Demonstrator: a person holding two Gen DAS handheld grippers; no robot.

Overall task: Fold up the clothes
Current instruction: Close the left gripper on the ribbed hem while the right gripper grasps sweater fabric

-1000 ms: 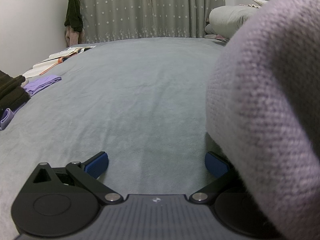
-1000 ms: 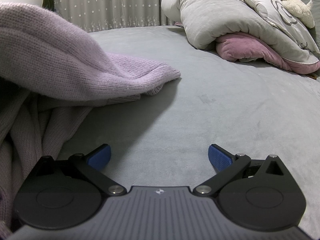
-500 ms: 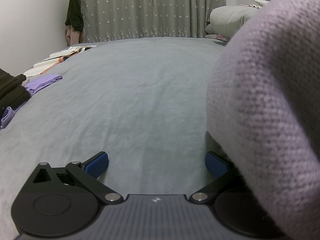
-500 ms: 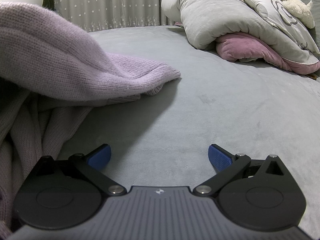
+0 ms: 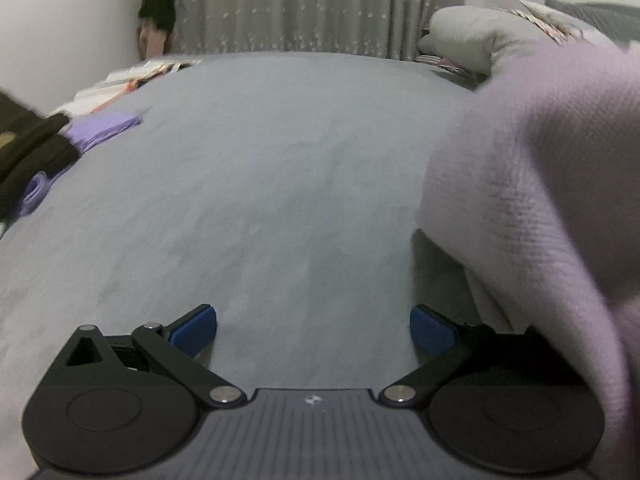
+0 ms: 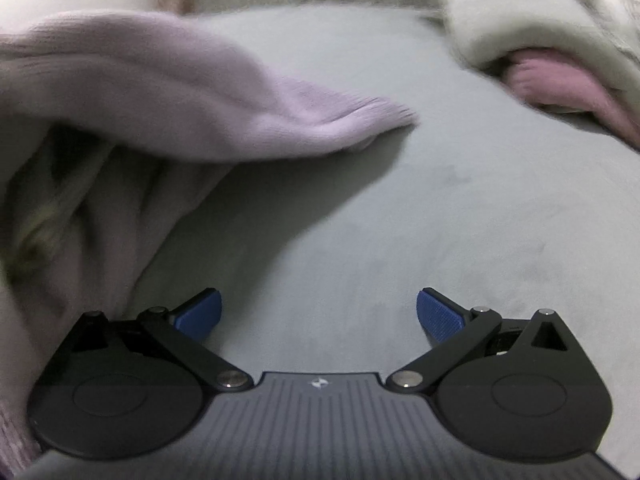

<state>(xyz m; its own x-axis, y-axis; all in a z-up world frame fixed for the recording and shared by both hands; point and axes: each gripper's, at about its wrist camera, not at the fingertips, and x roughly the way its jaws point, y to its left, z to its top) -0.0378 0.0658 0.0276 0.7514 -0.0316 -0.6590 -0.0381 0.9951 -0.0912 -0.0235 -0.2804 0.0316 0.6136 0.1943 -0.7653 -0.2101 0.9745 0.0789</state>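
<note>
A lilac knitted sweater [image 5: 540,184] lies heaped on the grey bed, filling the right side of the left wrist view. It also fills the left side of the right wrist view [image 6: 168,92], one sleeve end stretched out to the right. My left gripper [image 5: 314,330] is open and empty, low over the bedcover, its right finger beside the sweater's edge. My right gripper [image 6: 318,316] is open and empty over bare bedcover, its left finger next to the sweater's folds.
The grey bedcover [image 5: 280,168] spreads ahead. Dark and purple folded clothes [image 5: 60,140] and papers lie at the left edge. A grey and pink duvet pile [image 6: 560,64] sits at the far right. Curtains [image 5: 320,4] hang behind.
Both grippers have lifted and moved, blurring the views. The sweater sits lower and further off in both views, and its sleeve end has shifted.
</note>
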